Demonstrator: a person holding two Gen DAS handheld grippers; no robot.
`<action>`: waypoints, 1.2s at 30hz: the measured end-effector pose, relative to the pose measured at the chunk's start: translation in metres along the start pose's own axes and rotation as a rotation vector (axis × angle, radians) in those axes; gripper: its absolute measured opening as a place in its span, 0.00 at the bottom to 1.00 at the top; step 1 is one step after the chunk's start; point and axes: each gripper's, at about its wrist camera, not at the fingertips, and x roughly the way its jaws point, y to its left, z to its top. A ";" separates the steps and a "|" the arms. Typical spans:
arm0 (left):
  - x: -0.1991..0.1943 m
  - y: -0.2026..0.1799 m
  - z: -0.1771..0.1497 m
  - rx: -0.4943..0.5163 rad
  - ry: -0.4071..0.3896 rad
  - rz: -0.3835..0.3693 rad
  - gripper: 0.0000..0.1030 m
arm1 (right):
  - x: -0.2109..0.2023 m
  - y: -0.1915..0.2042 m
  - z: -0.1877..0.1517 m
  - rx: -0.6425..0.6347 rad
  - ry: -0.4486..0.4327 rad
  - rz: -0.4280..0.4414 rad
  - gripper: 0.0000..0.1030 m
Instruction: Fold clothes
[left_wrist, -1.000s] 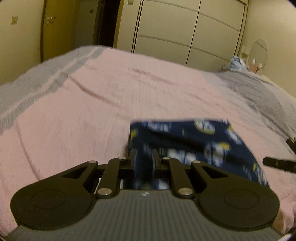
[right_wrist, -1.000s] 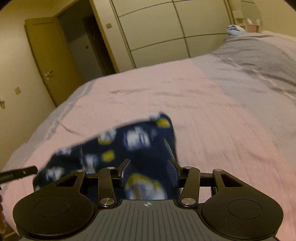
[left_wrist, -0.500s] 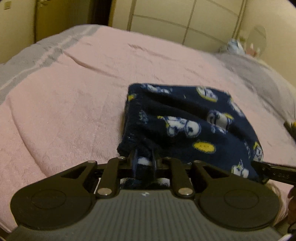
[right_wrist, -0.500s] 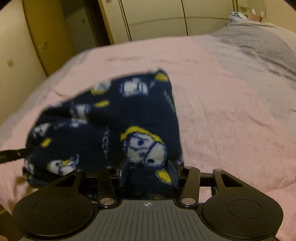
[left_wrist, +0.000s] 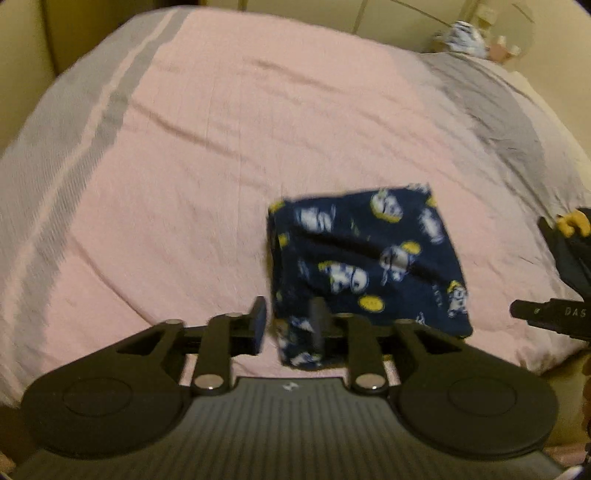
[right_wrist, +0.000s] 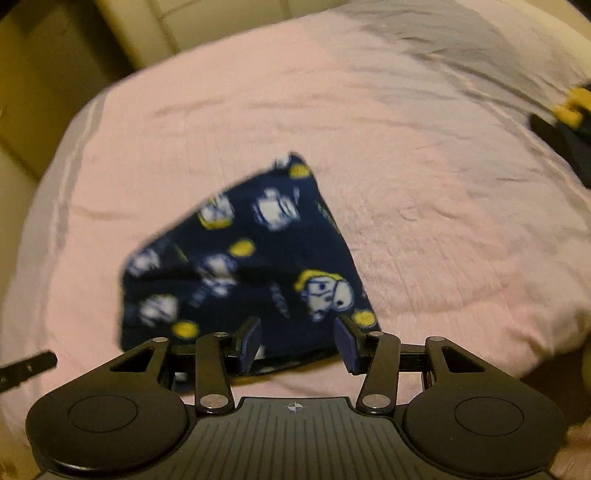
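A folded navy fleece garment with white and yellow cartoon prints (left_wrist: 369, 258) lies on the pink bedspread (left_wrist: 207, 155) near the bed's front edge. It also shows in the right wrist view (right_wrist: 240, 266). My left gripper (left_wrist: 288, 326) is open, raised above the garment's near left corner. My right gripper (right_wrist: 297, 347) is open, raised above the garment's near edge. Neither holds cloth. The right gripper's tip (left_wrist: 546, 319) shows at the right edge of the left wrist view.
The bedspread has grey bands at the left (left_wrist: 110, 110) and at the far right (left_wrist: 509, 122). A small blue and white bundle (left_wrist: 461, 33) lies at the far right corner. Wardrobe doors (right_wrist: 177, 22) stand beyond the bed.
Both grippers were shut on the garment's near edge and lowered it onto the bed. Now both have opened, let it go, and pulled up and back.
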 end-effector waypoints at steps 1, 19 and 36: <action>-0.010 0.004 0.007 0.030 -0.008 0.000 0.32 | -0.014 0.007 -0.002 0.030 -0.019 -0.006 0.48; -0.014 -0.001 0.047 0.208 0.101 -0.144 0.38 | -0.049 0.020 -0.057 0.333 0.080 -0.097 0.56; 0.014 -0.020 0.101 0.330 0.124 -0.172 0.38 | -0.002 0.051 -0.005 0.291 0.130 -0.116 0.56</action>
